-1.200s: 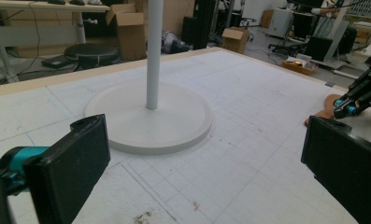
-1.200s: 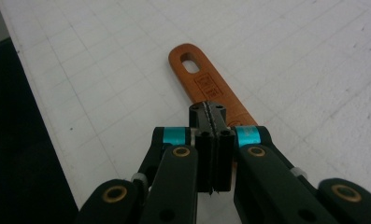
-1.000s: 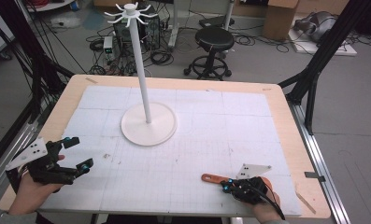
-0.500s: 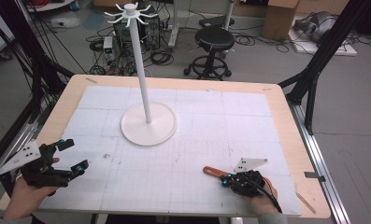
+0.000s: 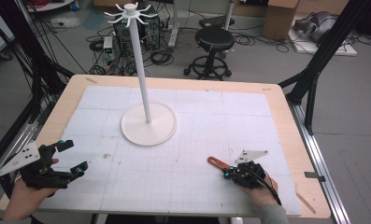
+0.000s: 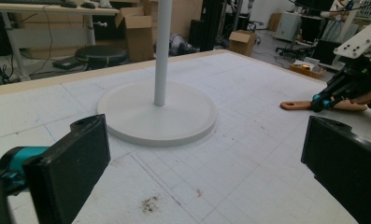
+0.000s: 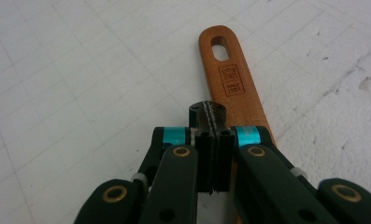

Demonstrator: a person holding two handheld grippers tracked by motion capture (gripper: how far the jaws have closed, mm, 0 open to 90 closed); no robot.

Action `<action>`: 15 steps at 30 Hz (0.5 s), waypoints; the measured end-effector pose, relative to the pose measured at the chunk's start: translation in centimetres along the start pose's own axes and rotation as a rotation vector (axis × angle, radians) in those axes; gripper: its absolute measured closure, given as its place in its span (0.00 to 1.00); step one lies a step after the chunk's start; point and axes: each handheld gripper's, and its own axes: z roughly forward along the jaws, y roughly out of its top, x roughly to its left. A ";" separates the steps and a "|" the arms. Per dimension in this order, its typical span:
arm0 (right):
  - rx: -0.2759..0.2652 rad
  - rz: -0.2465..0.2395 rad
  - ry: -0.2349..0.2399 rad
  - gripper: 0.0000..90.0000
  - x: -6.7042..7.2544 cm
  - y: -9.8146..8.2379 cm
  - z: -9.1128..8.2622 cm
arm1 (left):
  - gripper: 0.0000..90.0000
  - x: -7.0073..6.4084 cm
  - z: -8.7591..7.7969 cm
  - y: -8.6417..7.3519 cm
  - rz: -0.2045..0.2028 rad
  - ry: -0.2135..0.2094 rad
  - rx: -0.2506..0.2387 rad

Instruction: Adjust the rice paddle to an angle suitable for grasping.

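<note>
High view: the right gripper (image 5: 226, 172) sits near the front right corner of the white gridded mat (image 5: 192, 186) that covers the pale wooden table (image 5: 290, 126), with the person's right hand (image 5: 260, 191) behind it. Its 2 jaws are pressed together with no gap, and their tips are over the near part of a flat orange-brown wooden handle with a slot hole in its far end (image 5: 217, 162). The handle lies flat on the mat and points away from the gripper toward the table's middle. In the right gripper view the closed jaw tips are above the handle (image 7: 230, 74), whose stamped mark and oval slot are clear of them; whether the tips touch the wood I cannot tell, and nothing is clamped between them.

The left gripper (image 5: 73, 158) is near the front left corner of the mat, held by the left hand (image 5: 24, 198), with its 2 jaws spread wide and nothing between them. The left gripper view shows those black pads far apart, the bare mat between them.

A white stand with a round base, a thin upright pole and a ring of hooks on top (image 5: 148, 123) stands on the mat left of the table's centre, well apart from both grippers.
</note>
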 end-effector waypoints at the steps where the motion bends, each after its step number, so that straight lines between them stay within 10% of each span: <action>1: -0.002 -0.005 -0.002 1.00 0.1 0.0 0.0 | 0.02 0.0 0.0 0.0 -0.002 0.000 -0.001; 7: -0.051 -0.037 0.046 0.99 0.0 -0.2 -0.5 | 0.02 0.1 -0.1 0.0 0.000 0.001 -0.003; 15: -0.117 -0.110 0.031 0.64 0.3 0.6 -1.0 | 0.02 -0.2 0.0 0.1 0.012 -0.012 -0.003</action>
